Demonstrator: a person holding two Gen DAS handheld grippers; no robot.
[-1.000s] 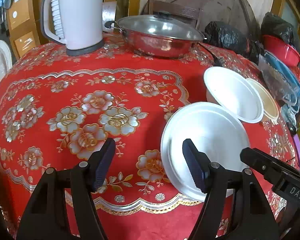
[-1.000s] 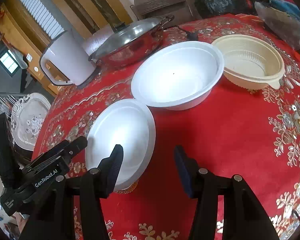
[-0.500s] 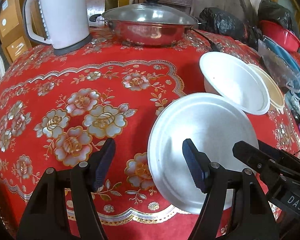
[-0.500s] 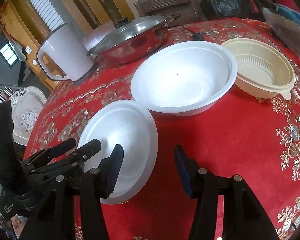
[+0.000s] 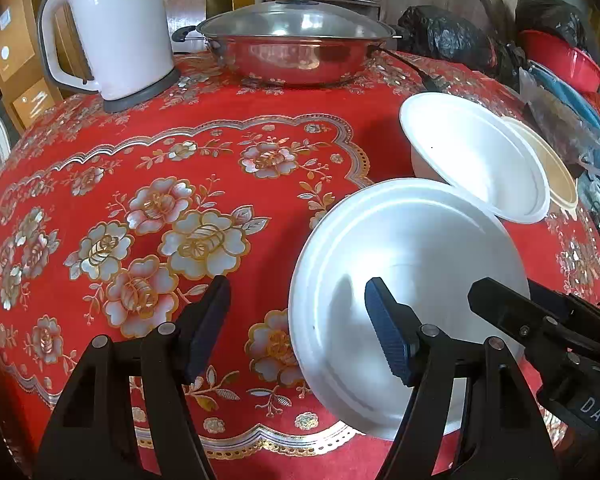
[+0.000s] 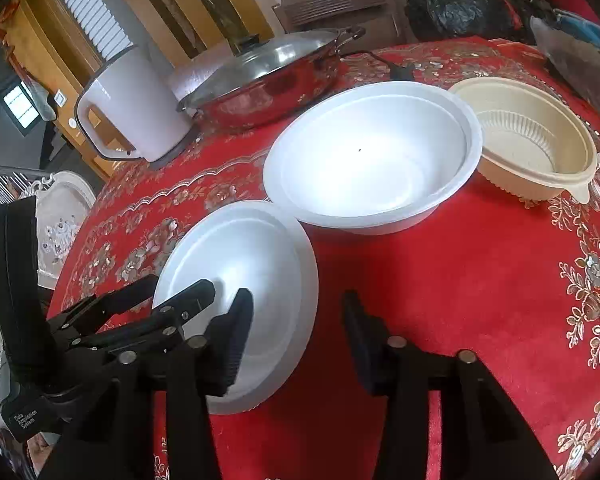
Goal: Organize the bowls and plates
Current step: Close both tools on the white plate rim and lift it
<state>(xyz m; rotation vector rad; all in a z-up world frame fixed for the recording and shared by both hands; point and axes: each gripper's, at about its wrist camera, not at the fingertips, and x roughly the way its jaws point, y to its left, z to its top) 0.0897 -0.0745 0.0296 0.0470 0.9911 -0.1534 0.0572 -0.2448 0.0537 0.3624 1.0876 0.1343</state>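
The white plate (image 5: 400, 264) sits near the front edge of the red table (image 5: 220, 184), touching the big white bowl (image 6: 374, 160) behind it. The left gripper (image 5: 296, 328) has wide jaws around the plate's left rim. The right gripper (image 6: 296, 344) is closing around its right rim, not pressing yet

The left gripper (image 5: 296, 324) fills the bottom of its own view, jaws standing apart with nothing pressed between the pads, and it shows again at the lower left of the right wrist view. The right gripper (image 6: 296, 340) sits low centre in its view (jaws closing, pads still apart).
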